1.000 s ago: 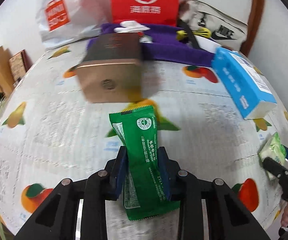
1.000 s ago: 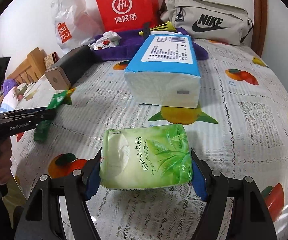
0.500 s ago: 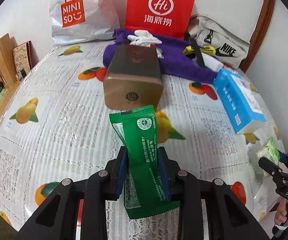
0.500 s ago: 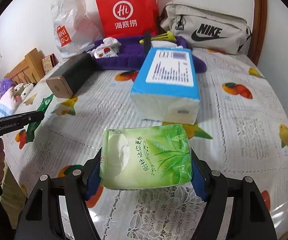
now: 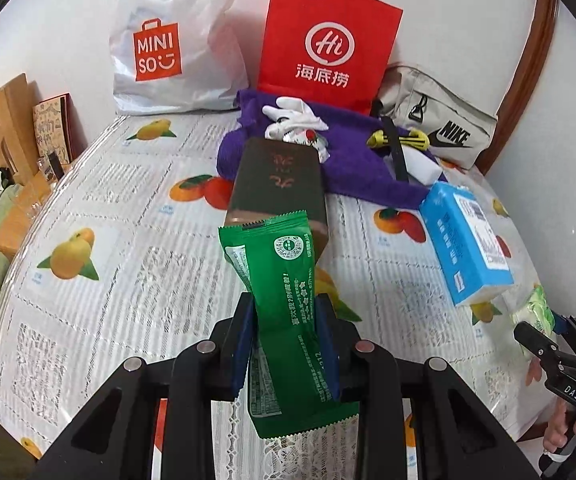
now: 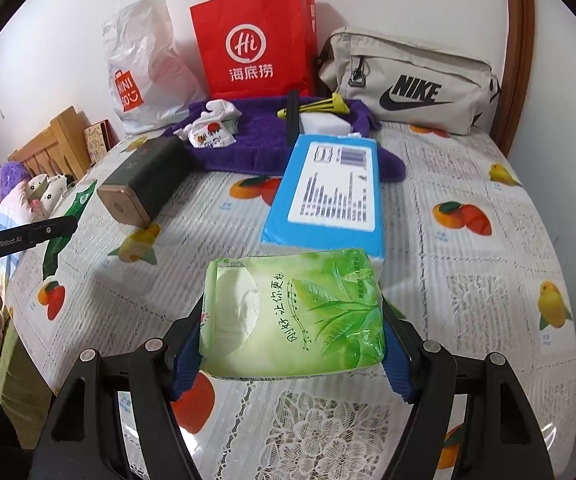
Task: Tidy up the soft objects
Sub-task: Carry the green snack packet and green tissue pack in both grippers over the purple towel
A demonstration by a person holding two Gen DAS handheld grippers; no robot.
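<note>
The left gripper (image 5: 286,336) is clamping a green packet (image 5: 284,312); the right gripper (image 6: 292,340) is gripping a tissue pack (image 6: 292,314), blue box (image 6: 332,192) at twelve o'clock.

Counting what's sitting here: two shopping bags, a red Haidilao paper bag (image 5: 328,44) and a white Miniso plastic bag (image 5: 168,40); three soft packs, a green wipes packet (image 5: 284,312), a green tissue pack (image 6: 292,316) and a blue tissue pack (image 6: 332,192); one Nike pouch (image 6: 408,80); one purple towel (image 5: 352,168); one dark box (image 5: 276,184).

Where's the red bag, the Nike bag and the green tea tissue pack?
red paper bag (image 6: 253,46), right wrist view, on its white round logo.
Nike bag (image 6: 408,80), right wrist view, on its front panel.
green tissue pack (image 6: 292,314), right wrist view, middle of its wrapper.
</note>
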